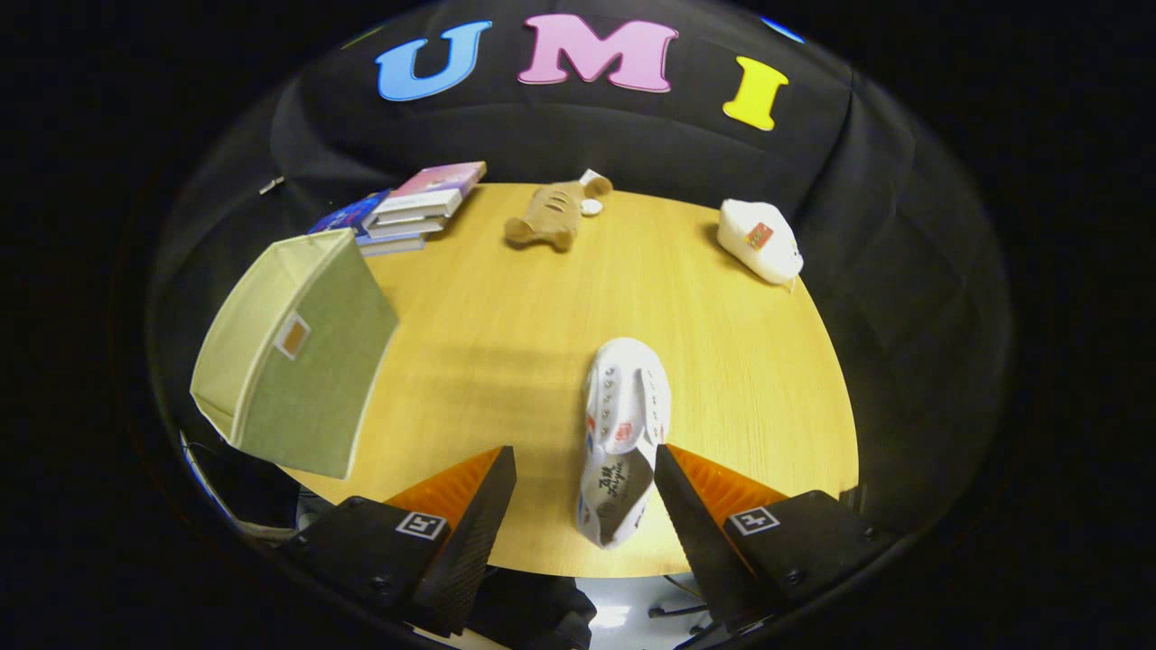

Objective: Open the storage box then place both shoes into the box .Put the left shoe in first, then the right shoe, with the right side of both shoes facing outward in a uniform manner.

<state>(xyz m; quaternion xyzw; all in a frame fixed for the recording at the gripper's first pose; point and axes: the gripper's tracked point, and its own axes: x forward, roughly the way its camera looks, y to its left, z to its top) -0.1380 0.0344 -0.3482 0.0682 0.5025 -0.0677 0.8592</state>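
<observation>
Tongs spread wide around the white lace-up shoe on the wooden table, touching only one finger; closing could skid it. Green fabric box sits well left.

A round wooden table stands before a black cloth wall.

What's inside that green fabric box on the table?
The green fabric box stands open, left of the open gripper. Its pale lining shows along one inner wall, with nothing visible there. The bottom is hidden by the near wall. One white shoe lies between the fingers.
</observation>
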